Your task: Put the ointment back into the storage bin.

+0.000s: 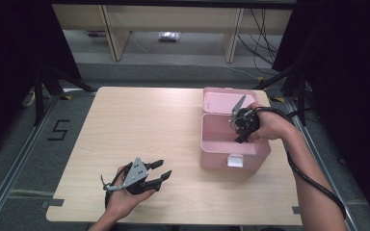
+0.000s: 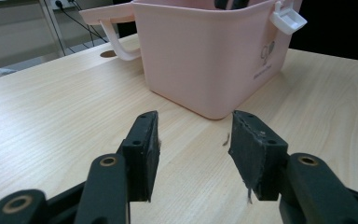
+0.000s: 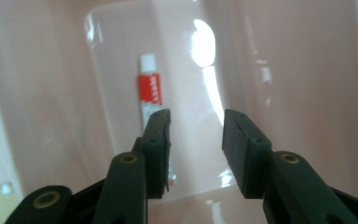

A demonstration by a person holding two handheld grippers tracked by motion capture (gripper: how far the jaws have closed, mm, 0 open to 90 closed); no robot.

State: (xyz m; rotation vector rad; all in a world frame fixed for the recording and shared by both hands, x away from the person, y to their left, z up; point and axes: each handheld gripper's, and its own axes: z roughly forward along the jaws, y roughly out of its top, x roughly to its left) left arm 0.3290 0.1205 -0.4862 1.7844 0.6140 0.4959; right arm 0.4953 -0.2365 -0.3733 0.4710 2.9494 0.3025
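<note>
both grippers gape, empty – pale wood table point(image 1: 139, 134), pink box point(image 1: 231, 144), grey floor point(image 1: 19, 144).

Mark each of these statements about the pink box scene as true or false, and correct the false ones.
1. The pink box stands with its lid open. True.
2. The right tool grips the red and white tube. False: its jaws stand open, with nothing between them; the tube lies on the box floor.
3. The left tool is inside the box. False: it is over the table, apart from the box.
4. The left tool is open and holds nothing. True.
</note>
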